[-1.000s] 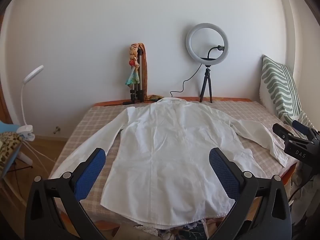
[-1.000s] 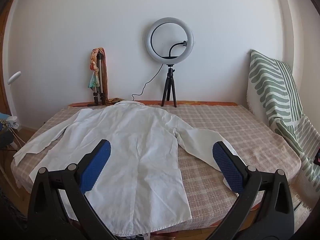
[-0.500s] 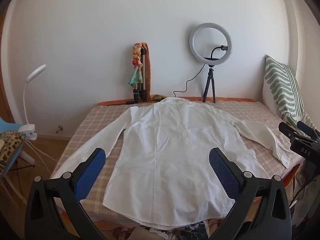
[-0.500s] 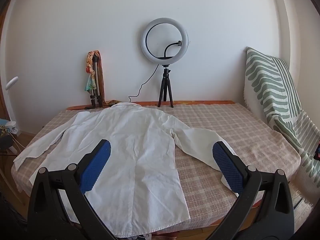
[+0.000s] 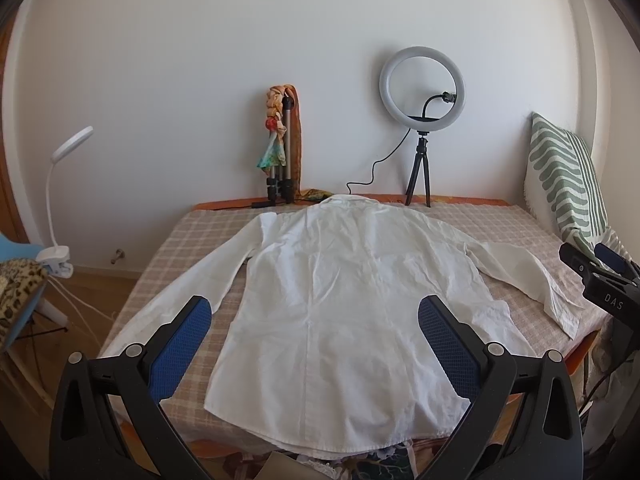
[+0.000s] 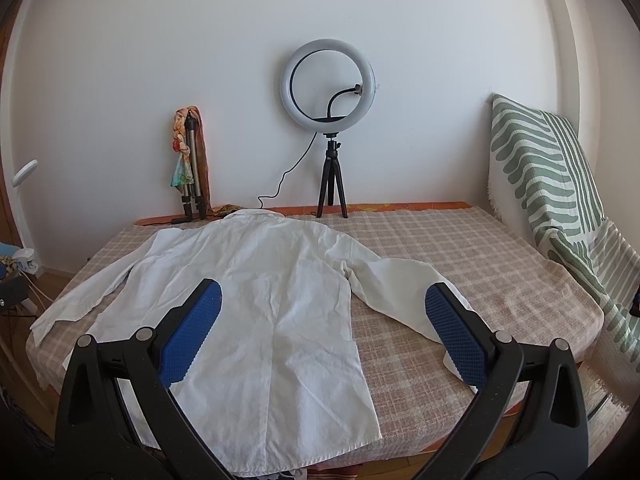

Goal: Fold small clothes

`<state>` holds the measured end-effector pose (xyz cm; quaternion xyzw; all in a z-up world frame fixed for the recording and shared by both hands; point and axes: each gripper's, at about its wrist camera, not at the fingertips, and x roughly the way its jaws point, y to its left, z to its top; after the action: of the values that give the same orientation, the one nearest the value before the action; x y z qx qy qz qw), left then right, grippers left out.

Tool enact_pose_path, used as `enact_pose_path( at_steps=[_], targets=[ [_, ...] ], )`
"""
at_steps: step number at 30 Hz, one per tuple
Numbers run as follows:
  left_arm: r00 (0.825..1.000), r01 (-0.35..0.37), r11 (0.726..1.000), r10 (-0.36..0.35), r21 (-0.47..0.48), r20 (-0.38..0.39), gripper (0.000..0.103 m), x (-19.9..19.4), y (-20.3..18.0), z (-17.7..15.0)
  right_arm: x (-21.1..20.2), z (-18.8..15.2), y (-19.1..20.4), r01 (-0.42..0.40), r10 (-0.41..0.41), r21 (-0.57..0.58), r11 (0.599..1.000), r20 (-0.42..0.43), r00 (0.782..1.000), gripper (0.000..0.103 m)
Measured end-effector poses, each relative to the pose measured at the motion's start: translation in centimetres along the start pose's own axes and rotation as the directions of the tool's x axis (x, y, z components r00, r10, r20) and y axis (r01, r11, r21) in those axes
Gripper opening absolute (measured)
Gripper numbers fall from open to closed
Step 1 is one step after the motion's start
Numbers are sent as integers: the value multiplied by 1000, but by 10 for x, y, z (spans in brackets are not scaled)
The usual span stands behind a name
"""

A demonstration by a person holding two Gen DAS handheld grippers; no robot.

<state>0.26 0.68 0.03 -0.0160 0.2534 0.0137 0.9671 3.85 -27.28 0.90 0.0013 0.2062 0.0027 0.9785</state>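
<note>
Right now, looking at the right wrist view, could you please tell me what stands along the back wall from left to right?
White clip lamp → folded tripod draped with a colourful scarf → ring light on its small black tripod → green-and-white striped cushion.

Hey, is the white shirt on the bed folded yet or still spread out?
Spread out. The shirt lies flat on the bed, collar toward the wall, both sleeves stretched sideways, with no fold in it.
</note>
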Motion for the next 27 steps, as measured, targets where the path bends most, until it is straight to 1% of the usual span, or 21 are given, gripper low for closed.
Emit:
enact_pose_path(
  at_steps=[27],
  targets=[
    [1000,5,1000,-5,-8,7,103,-3,-1,0,0,-1,0,-2,2,4,1000,4,1000,103]
  ],
)
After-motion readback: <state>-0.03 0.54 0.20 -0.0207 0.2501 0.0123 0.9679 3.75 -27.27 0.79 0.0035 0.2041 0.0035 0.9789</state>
